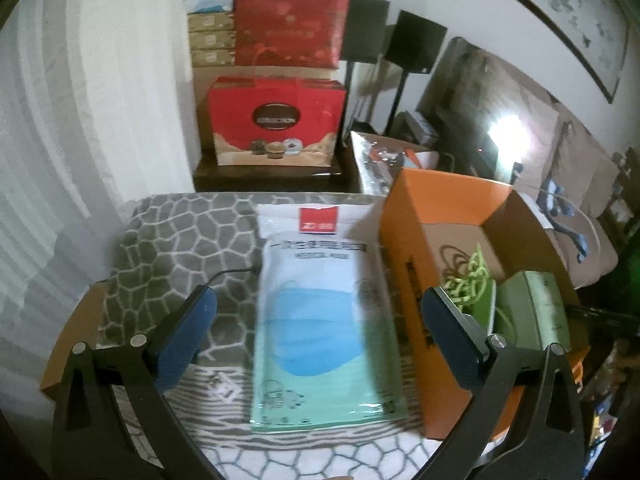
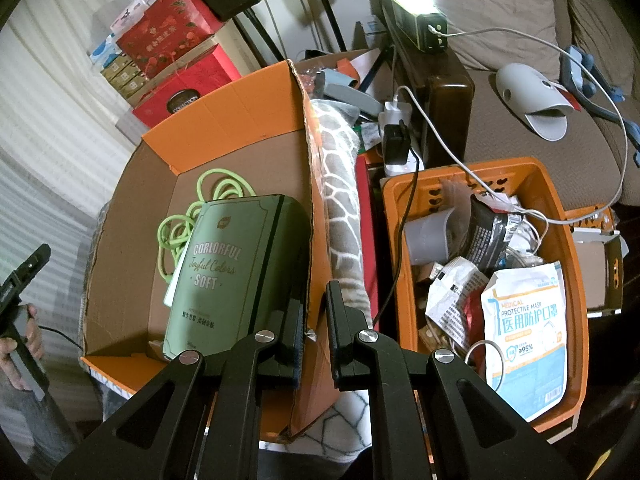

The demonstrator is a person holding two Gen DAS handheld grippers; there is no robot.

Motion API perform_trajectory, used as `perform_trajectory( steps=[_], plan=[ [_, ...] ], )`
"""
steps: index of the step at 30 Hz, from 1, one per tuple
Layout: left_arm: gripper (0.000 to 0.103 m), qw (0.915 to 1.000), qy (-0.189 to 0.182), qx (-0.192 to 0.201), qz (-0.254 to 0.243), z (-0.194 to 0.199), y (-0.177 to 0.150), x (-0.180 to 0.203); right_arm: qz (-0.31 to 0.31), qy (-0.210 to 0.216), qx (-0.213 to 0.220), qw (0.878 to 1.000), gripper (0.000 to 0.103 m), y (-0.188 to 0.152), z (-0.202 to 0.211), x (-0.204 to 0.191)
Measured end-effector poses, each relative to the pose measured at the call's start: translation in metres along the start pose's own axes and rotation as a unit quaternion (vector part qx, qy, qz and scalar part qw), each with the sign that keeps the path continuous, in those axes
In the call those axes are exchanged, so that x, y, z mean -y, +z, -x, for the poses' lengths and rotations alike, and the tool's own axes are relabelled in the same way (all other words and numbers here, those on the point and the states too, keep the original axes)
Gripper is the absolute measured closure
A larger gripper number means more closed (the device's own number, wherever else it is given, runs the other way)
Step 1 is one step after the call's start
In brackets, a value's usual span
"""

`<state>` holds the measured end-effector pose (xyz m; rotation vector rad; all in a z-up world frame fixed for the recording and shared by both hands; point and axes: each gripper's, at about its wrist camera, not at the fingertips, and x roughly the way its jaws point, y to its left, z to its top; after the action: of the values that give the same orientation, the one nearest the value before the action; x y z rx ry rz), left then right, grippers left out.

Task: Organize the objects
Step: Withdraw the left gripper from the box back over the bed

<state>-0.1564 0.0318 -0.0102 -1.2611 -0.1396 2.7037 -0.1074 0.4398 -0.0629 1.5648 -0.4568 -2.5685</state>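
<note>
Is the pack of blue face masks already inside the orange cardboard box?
No, the mask pack lies on the patterned blanket beside the orange box.

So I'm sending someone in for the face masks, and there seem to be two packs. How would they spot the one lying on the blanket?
Find the open orange cardboard box on the grey blanket with the white crackle pattern. Flat on the blanket against the box's outer wall lies the mask pack. It is clear, shows blue masks, and has a red square at the top; the other pack, white with blue print, sits in the orange plastic basket.
</note>
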Motion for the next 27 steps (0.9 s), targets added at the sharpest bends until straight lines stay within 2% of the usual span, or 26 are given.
perform_trajectory(
  steps=[14, 22, 27],
  plan=[
    [0.001, 0.9991, 0.033, -0.01, 0.024, 0.0, -0.013, -0.059, 0.0, 0.0, 0.0, 1.0, 0.094, 0.0, 0.0, -0.001],
    [0.001, 0.9983, 0.048, -0.032, 0.006, -0.003, -0.035, -0.082, -0.001, 0.001, 0.0, 1.0, 0.094, 0.0, 0.0, 0.0],
    [0.001, 0.9982, 0.033, -0.049, 0.013, -0.007, -0.046, -0.091, -0.001, 0.001, 0.0, 1.0, 0.094, 0.0, 0.0, 0.0]
  ],
)
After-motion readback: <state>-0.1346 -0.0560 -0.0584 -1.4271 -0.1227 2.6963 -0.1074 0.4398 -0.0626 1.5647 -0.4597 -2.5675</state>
